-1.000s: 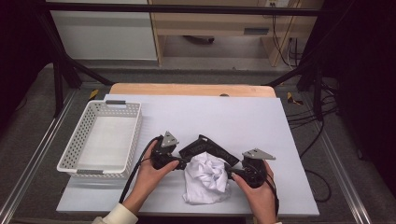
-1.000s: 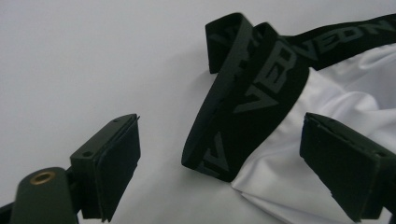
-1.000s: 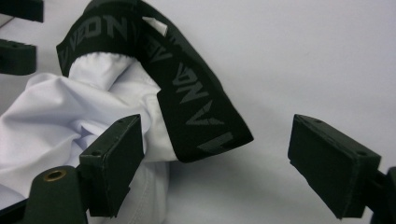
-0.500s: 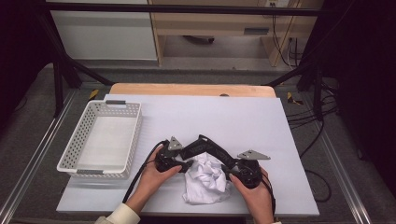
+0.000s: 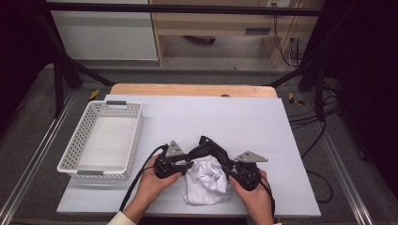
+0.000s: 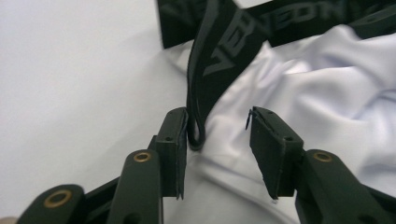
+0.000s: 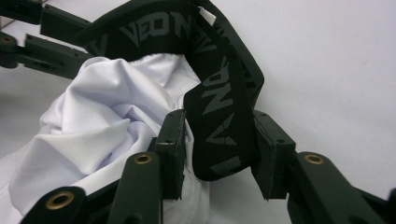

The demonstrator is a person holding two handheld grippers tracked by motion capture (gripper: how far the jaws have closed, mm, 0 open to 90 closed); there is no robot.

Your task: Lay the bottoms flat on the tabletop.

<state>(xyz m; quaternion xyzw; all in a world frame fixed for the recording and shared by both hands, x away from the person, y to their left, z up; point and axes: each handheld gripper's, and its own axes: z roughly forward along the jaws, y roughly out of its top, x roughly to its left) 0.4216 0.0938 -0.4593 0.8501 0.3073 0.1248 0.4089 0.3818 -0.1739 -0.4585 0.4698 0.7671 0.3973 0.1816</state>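
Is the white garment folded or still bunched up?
Bunched up. The white garment lies crumpled in a wrinkled heap on the table, its black waistband looping up unevenly, with no flat folded edges.

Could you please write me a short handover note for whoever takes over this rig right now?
Left gripper: jaws have just been closing around the black waistband and white cloth; a gap remains at one pad, so no firm grip yet.
Right gripper: jaws have just been closing; the waistband fills the gap between them.
The white garment lies crumpled at the table's near edge; the white basket sits to the left.
Done: both grippers placed at the waistband.
Left: probably secure both grips and spread it.
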